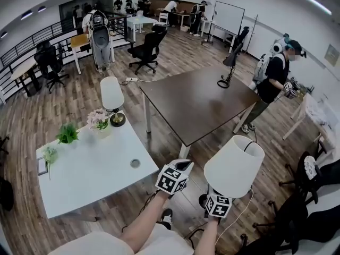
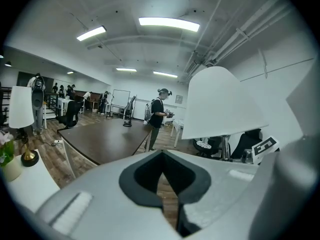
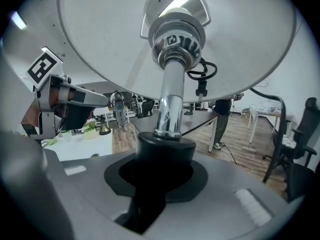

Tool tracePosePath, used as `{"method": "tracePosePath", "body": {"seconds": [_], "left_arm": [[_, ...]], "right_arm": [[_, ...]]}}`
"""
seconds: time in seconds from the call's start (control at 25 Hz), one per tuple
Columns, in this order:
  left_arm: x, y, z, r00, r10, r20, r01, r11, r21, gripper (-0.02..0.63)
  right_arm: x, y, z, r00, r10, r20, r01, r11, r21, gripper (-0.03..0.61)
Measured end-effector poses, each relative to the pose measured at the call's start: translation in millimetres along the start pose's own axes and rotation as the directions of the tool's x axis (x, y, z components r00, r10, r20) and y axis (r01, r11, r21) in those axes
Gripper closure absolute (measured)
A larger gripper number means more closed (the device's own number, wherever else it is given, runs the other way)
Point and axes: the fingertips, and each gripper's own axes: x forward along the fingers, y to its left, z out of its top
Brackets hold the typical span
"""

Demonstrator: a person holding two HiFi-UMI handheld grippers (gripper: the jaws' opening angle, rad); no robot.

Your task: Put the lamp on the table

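My right gripper (image 1: pixel 213 194) is shut on the white-shaded lamp (image 1: pixel 234 166), low on its stem. In the right gripper view a black collar at the foot of the chrome stem (image 3: pixel 170 99) sits clamped between the jaws of the right gripper (image 3: pixel 165 159), and the shade fills the top. The lamp's cord (image 1: pixel 239 211) hangs down toward the floor. My left gripper (image 1: pixel 185 165) is beside it on the left, shut and holding nothing. In the left gripper view the left gripper (image 2: pixel 162 156) has its jaws together, with the shade (image 2: pixel 220 104) to its right. Ahead lie the white table (image 1: pixel 90 169) and the brown table (image 1: pixel 196 102).
A second white lamp (image 1: pixel 112 94), pink flowers (image 1: pixel 98 120) and a green plant (image 1: pixel 67 133) stand on the white table. A black desk lamp (image 1: pixel 229 62) sits at the brown table's far corner, with a person (image 1: pixel 273 78) beside it. Office chairs (image 1: pixel 313 174) stand at the right.
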Motion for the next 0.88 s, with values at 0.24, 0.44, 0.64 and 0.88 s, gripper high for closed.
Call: {"method": "tracePosePath", "body": {"seconds": [0.24, 0.44, 0.64, 0.88], "left_arm": [[56.1, 7.0, 21.8, 1.0, -0.024, -0.013, 0.024, 1.0, 0.012, 0.614], [82.4, 19.2, 25.3, 0.999, -0.033, -0.03, 0.034, 0.999, 0.015, 0.614], [95.4, 35.2, 18.1, 0.999, -0.015, -0.052, 0.015, 1.0, -0.008, 0.614], [108.6, 56.5, 18.3, 0.998, 0.021, -0.057, -0.024, 0.999, -0.046, 0.614]], "right_arm": [[32.5, -38.1, 24.7, 1.0, -0.013, 0.019, 0.013, 1.0, 0.025, 0.471], [52.2, -59.1, 32.0, 0.999, -0.052, 0.01, 0.051, 0.998, 0.02, 0.471], [61.6, -78.3, 42.4, 0.998, -0.067, 0.018, 0.067, 0.998, 0.021, 0.471], [81.8, -93.6, 66.8, 0.998, -0.054, 0.041, 0.054, 0.998, 0.011, 0.471]]}}
